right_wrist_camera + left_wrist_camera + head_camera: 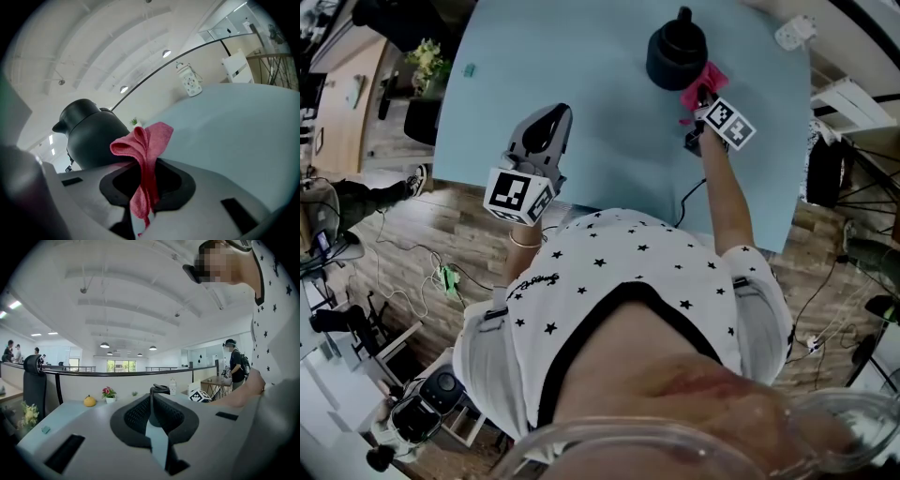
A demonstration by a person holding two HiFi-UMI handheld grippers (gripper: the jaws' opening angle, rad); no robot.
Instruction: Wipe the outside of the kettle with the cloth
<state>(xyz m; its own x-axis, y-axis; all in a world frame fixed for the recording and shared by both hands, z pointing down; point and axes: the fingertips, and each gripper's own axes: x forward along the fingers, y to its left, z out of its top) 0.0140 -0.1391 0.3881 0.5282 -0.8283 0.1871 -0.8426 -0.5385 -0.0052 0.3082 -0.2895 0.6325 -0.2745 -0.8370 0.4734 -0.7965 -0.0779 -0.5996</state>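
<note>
Your right tongs (701, 94) were clamped on the pink cloth (703, 79). In the right gripper view the cloth (143, 140) ran down between the two pads of those tongs (143, 174), and its loose folded end stood up above them. You had that end at the lower right side of the black kettle (677, 54), on the side nearer to you. It lay touching the wall or just beside it, and the views did not settle which. The kettle (92, 133) stood upright on the pale blue table (600, 150), toward the far edge, with its spout turned to the left in the right gripper view.

Your left tongs (549, 122) were held well apart from the kettle, over the near left part of the table. Their jaws were together with nothing between them (151, 414). Past their tips the left gripper view showed the top of the kettle (160, 389).

A white lantern-shaped bottle (190, 80) stood at the far right corner of the table. A small orange fruit (89, 401) and a little pot of flowers (108, 393) sat side by side at the table's far edge.
</note>
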